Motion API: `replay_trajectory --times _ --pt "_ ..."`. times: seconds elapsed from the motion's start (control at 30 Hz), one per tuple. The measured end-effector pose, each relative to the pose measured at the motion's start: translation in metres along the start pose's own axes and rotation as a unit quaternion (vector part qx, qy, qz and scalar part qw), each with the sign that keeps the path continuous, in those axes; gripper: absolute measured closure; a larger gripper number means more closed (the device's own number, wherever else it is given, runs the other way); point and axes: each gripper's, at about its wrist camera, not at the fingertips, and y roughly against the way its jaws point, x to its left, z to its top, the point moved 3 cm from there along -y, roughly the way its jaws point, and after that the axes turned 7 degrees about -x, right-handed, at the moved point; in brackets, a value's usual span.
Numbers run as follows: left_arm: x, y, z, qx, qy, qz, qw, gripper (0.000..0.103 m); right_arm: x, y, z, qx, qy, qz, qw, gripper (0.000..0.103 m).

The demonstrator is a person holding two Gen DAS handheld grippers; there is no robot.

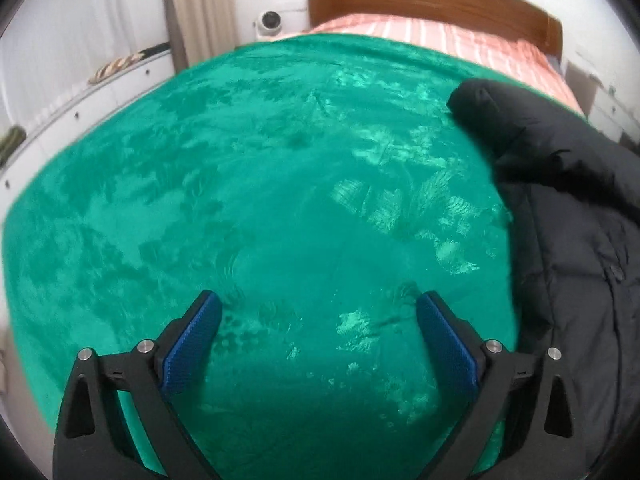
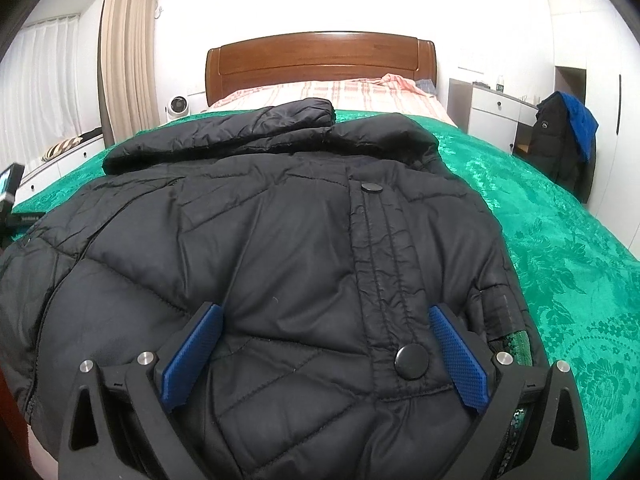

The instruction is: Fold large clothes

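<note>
The left gripper [image 1: 318, 312] has its two blue pads spread wide apart, and nothing is between them; under it there is only the green bedspread [image 1: 240, 200]. The right gripper [image 2: 326, 326] is also wide open and holds nothing. It hangs over the black padded jacket [image 2: 260, 248], near the lower snap button [image 2: 411, 362] on the front placket. The jacket lies flat on the bedspread, front side up, with its collar toward the wooden headboard [image 2: 320, 58]. In the left view, the jacket is at the right edge. Behind it, a pink striped sheet [image 2: 340, 92] covers the bed.
</note>
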Motion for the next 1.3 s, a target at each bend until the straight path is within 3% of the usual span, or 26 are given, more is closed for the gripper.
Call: replay_trajectory --times 0.17,1.3 --pt "0.0036 -0.0022 0.0015 0.007 0.015 -0.016 0.9997 0.001 0.0004 0.0001 -0.0002 0.000 0.001 -0.001 1.000 0.002" --pt "-0.0011 -0.0056 -0.0035 0.003 0.008 -0.005 0.9999 0.000 0.0018 0.0000 -0.0007 0.002 0.002 -0.001 1.000 0.001"
